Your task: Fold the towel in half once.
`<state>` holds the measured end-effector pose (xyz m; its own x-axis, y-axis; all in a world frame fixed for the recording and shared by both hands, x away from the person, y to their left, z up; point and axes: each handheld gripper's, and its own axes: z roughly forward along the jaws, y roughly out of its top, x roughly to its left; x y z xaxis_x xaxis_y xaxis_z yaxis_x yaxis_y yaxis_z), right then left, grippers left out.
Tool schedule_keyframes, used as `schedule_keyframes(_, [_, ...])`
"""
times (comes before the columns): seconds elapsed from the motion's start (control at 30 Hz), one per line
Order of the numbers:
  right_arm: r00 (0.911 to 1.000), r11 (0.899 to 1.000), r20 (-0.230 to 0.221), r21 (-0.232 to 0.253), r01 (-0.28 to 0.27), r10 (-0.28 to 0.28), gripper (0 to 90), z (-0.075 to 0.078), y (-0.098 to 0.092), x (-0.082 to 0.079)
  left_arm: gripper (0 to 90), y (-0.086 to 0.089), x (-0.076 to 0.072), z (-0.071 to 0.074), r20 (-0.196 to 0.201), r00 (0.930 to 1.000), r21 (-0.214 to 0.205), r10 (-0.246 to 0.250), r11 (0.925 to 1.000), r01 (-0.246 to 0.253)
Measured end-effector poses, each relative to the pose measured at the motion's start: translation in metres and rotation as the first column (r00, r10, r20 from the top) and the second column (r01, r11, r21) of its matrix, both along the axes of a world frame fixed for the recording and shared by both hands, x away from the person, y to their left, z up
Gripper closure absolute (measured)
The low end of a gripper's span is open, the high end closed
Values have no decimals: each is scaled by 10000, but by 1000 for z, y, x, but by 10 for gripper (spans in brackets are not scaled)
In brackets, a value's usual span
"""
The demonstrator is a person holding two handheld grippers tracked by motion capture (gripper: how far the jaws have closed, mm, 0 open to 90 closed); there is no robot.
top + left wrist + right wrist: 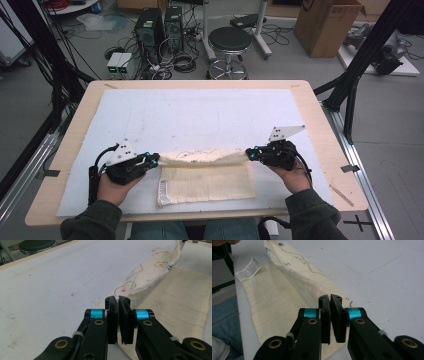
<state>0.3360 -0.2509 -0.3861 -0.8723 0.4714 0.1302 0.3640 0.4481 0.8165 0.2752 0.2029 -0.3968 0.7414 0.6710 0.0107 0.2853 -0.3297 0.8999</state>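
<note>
Left gripper and right gripper each pinch an end of the cream cloth's raised far edge (long axis left-to-right) above the desk.

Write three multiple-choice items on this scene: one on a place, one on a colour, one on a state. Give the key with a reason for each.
1. Where does the white care label sit on the cream, line-printed cloth?
A. at its corner near the person's left hand
B. at its middle
C. on the far table edge

2. What colour are the rings behind the jaws of the left gripper?
A. red
B. light blue
C. yellow

3. How is the cloth's far edge?
A. flat on the white mat
B. hanging off the table
C. lifted, pinched at both ends by the left gripper and the right gripper

Key: 1 A, the high view shows it at the lower left corner. 2 B, both gripper views show them. 3 C, both pairs of jaws clamp cloth.
</note>
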Motion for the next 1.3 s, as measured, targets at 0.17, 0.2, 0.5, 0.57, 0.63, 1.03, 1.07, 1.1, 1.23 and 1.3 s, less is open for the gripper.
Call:
schedule_keyframes(0.17, [9999,9999,-18,-22,-117,117,864,-5,-1,-7,853,-1,-9,-3,65,9996,-57,-285,9996,285])
schedule_keyframes(0.2, [9999,9999,21,-51,-112,112,864,-7,-2,-9,853,-2,-11,-4,72,9994,18,-333,9994,333])
schedule_keyframes(0.5, [9995,9995,-146,-174,-271,268,864,-12,-2,-24,852,-7,-24,-10,28,9976,519,-696,9962,694])
schedule_keyframes(0.57, [9995,9994,-176,-201,-273,269,864,-13,-3,-26,850,-9,-27,-11,54,9968,605,-800,9950,796])
schedule_keyframes(0.63, [9994,9994,-260,-222,-247,242,864,-15,-5,-29,848,-11,-31,-12,108,9966,723,-823,9941,813])
schedule_keyframes(1.03, [9987,9991,-421,-298,-290,278,860,-27,-10,-43,848,-14,-41,-25,-228,9921,1074,-1234,9863,1251])
schedule_keyframes(1.07, [9984,9991,-503,-307,-289,273,857,-28,-9,-45,845,-14,-42,-25,-266,9908,1088,-1327,9849,1348])
schedule_keyframes(1.1, [9983,9991,-503,-293,-322,307,851,-28,-9,-46,836,-14,-42,-25,-272,9898,997,-1397,9849,1418])
schedule_keyframes(1.23, [9967,9985,-598,45,-553,555,761,-27,-13,-50,697,-12,-47,-16,-331,9805,693,-1937,9782,1956])
schedule_keyframes(1.3, [9969,9981,-511,113,-601,606,733,-23,-15,-53,677,-11,-49,-10,-231,9802,565,-1965,9787,1975])
